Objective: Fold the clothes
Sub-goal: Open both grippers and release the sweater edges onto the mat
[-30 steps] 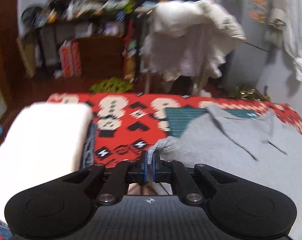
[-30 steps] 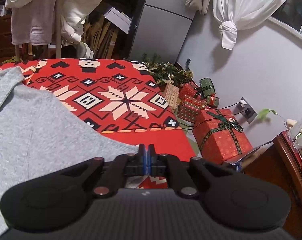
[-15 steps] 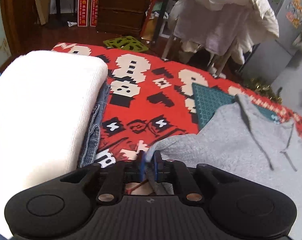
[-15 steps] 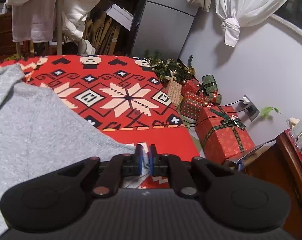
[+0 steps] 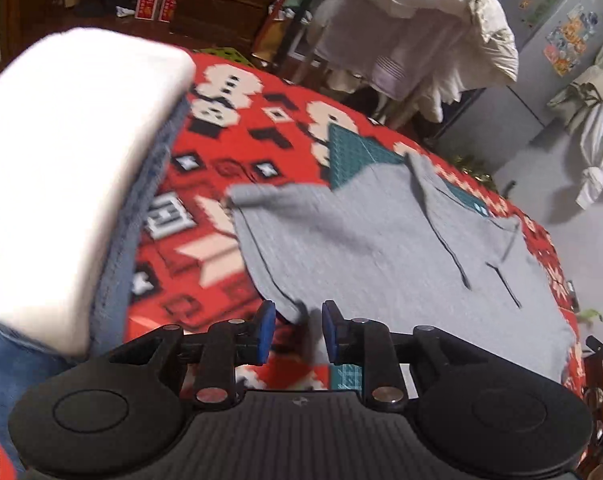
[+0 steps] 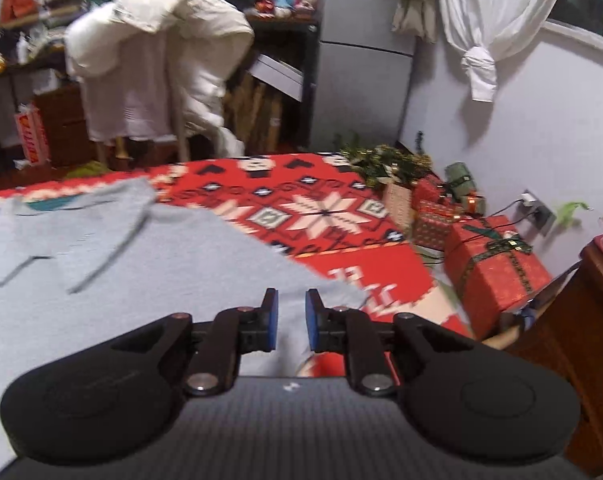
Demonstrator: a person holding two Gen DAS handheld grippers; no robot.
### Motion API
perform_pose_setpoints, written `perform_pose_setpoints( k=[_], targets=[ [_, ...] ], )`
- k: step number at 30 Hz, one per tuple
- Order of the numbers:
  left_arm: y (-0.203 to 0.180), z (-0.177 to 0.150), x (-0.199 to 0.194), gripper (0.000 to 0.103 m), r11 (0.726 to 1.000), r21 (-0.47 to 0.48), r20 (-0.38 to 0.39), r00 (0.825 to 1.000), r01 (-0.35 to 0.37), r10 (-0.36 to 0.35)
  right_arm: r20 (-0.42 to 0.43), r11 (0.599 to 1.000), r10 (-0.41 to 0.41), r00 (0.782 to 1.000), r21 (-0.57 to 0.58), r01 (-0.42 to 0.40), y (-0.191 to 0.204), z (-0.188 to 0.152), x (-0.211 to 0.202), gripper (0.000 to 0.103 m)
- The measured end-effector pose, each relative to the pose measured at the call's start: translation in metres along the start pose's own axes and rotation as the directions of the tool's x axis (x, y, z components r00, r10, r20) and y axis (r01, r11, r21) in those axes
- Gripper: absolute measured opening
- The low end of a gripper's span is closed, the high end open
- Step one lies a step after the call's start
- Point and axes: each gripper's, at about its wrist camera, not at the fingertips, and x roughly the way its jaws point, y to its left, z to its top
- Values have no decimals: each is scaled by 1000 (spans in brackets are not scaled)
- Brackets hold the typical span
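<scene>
Both grippers released since before, left gripper (image 5: 297,330) and right gripper (image 6: 288,324) parted, empty, grey hoodie (image 5: 381,248) flat on red patterned blanket (image 5: 221,216), no legible writing.

Grey hoodie (image 5: 373,248) — soft matt knit cloth; red blanket (image 5: 237,184) — woven, patterned; white folded stack (image 5: 69,168) — fuzzy.

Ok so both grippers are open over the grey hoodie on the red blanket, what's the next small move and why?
Probably bring the left gripper forward and close it on the sleeve end. The grey hoodie lies spread on the red blanket, that sleeve sticks out toward the white folded stack, and the right gripper is open too, so nothing is held.
</scene>
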Motion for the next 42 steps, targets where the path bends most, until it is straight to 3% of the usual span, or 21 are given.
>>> perform_pose_setpoints(
  k=[7, 13, 15, 18, 26, 29, 34, 37, 39, 42],
  targets=[
    [-17, -8, 11, 22, 994, 77, 41, 997, -73, 70, 30, 995, 87, 996, 56, -88, 22, -24, -46, 16],
    [-42, -10, 25, 23, 964, 184, 110, 979, -191, 173, 36, 989, 126, 991, 74, -128, 39, -42, -66, 16],
    [-45, -11, 25, 4, 963, 188, 119, 977, -195, 175, 34, 988, 133, 991, 69, -135, 44, -45, -69, 16],
    [-46, -14, 18, 3, 962, 188, 131, 976, -197, 175, 31, 986, 145, 989, 74, -147, 47, -46, -69, 16],
    [-7, -19, -18, 3, 993, -8, 20, 993, -114, 114, 49, 985, 153, 987, 74, -156, 44, -44, -78, 16],
    [3, -22, -15, 5, 991, -32, -17, 991, -132, 132, 47, 984, 159, 986, 75, -162, 45, -43, -77, 16],
    [16, -17, -25, 6, 993, -75, 21, 996, -90, 91, 42, 985, 148, 988, 84, -152, 41, -45, -77, 16],
    [12, -7, -28, 6, 996, -23, 83, 993, -85, 86, 26, 984, 147, 989, 101, -148, 36, -47, -73, 16],
    [6, 0, -25, 13, 992, 50, 133, 985, -113, 105, 22, 984, 147, 989, 98, -148, 36, -47, -72, 16],
    [-6, 11, -9, 20, 964, 194, 189, 971, -183, 146, 17, 983, 152, 988, 102, -153, 36, -48, -70, 16]
  ],
)
